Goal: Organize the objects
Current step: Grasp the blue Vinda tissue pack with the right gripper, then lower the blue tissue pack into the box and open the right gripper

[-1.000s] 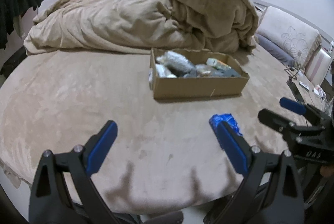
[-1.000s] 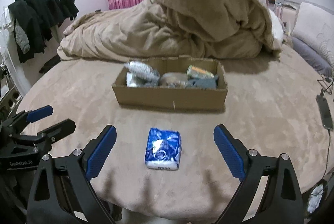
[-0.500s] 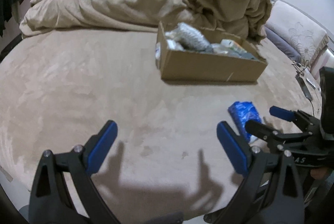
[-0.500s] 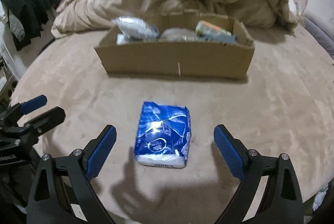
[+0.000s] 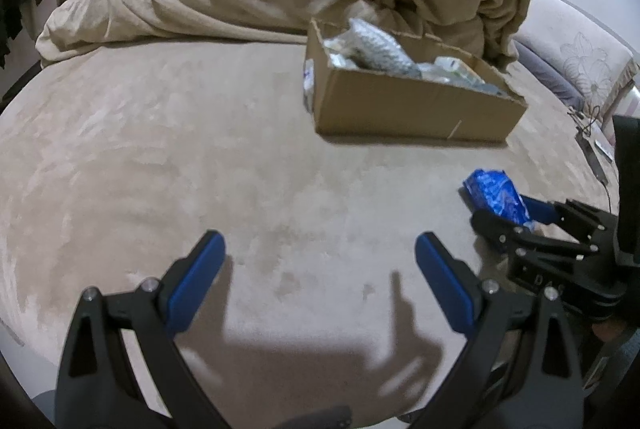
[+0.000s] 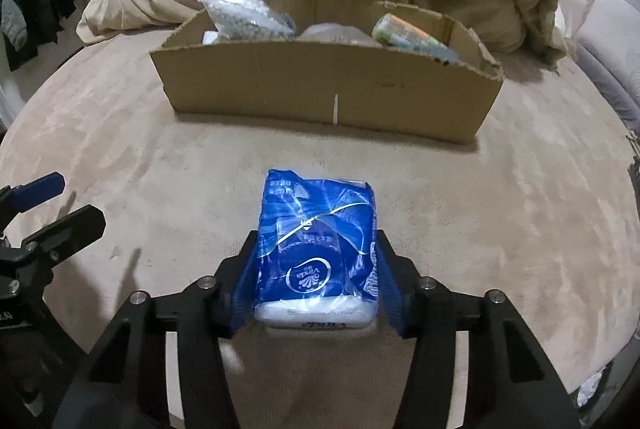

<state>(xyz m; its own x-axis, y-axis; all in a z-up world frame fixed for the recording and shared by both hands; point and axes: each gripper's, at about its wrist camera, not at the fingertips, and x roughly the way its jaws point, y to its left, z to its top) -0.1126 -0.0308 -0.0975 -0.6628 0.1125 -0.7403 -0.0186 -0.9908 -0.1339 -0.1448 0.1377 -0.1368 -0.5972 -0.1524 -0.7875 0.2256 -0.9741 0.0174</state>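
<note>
**Tissue pack pinched in front of the box**

The right gripper [image 6: 316,281] pinches the blue tissue pack [image 6: 318,249] on the bed [image 6: 140,165], just in front of the cardboard box [image 6: 324,81]. The left gripper [image 5: 320,265] is spread wide, left of the pack.

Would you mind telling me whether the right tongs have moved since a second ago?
Yes. The right tongs advanced toward the cardboard box, which now looms larger, and closed on the blue tissue pack.
</note>
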